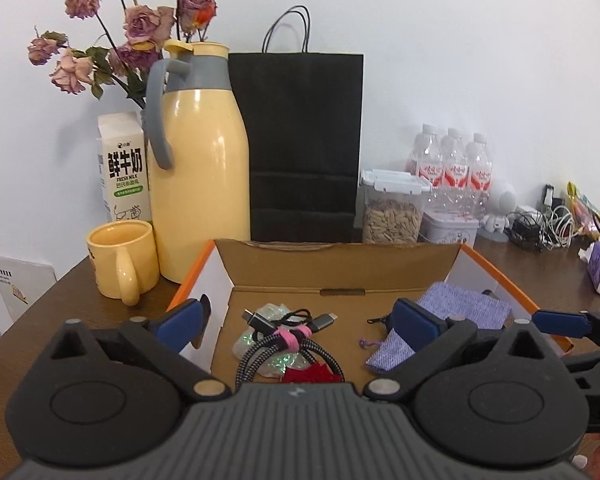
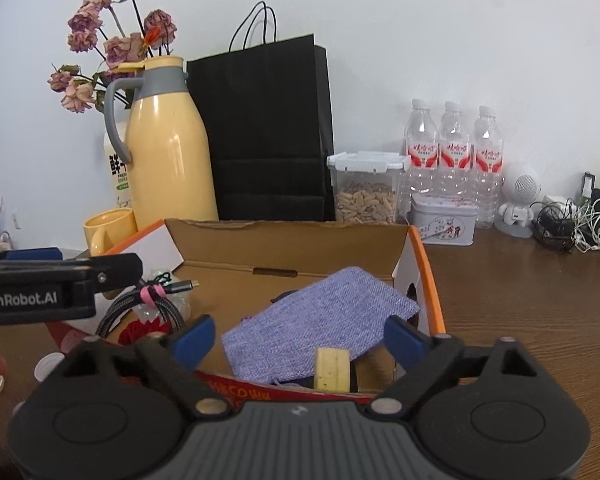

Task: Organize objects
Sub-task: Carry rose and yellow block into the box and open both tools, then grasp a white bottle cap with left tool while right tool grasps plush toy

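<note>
Purple pouch [image 2: 320, 320] in cardboard box [image 2: 284, 248], between open right gripper [image 2: 300, 336] pads.

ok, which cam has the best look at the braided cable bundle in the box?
Left wrist. The braided cable bundle lies centred between its open claw's fingers, showing both plugs and the pink ties. In the right wrist view the bundle sits at the left, partly hidden behind the left claw's arm.

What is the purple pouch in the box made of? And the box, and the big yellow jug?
The purple pouch looks like coarse woven fabric: its weave shows, matte. The box is cardboard, brown and dull inside, with orange edges. The yellow jug is probably plastic or coated metal: it is smooth and shiny, with a grey handle.
</note>
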### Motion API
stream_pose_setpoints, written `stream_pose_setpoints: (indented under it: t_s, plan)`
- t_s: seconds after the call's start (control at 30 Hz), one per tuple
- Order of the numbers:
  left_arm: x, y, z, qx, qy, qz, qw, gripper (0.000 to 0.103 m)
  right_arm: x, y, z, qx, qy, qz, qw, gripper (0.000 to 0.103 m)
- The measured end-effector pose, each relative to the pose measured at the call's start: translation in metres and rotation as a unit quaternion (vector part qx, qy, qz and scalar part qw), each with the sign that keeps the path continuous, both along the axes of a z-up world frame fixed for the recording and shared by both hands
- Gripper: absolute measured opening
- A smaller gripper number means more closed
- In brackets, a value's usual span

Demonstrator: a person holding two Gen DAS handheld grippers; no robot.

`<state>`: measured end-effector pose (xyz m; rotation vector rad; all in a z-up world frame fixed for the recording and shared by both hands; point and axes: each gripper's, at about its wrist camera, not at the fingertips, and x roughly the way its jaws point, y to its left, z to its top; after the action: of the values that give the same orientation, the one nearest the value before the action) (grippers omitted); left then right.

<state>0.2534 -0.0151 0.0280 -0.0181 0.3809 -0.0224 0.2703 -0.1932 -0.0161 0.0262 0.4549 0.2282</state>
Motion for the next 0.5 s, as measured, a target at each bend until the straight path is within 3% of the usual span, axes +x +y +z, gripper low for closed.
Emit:
stream_pose_setpoints:
  t_s: [0.1,0.5]
  plan:
    - [-0.002,0.001,0.002,-0.002,-0.004,0.005,1.0,0.103,-0.001,-0.001,0.001,0.001,-0.002,-0.003,1.0,0.102]
    - [-0.011,0.012,0.008,-0.019,-0.018,0.016,0.9995,0.103,-0.009,0.0,0.006,-0.001,-0.007,0.002,1.0,0.103]
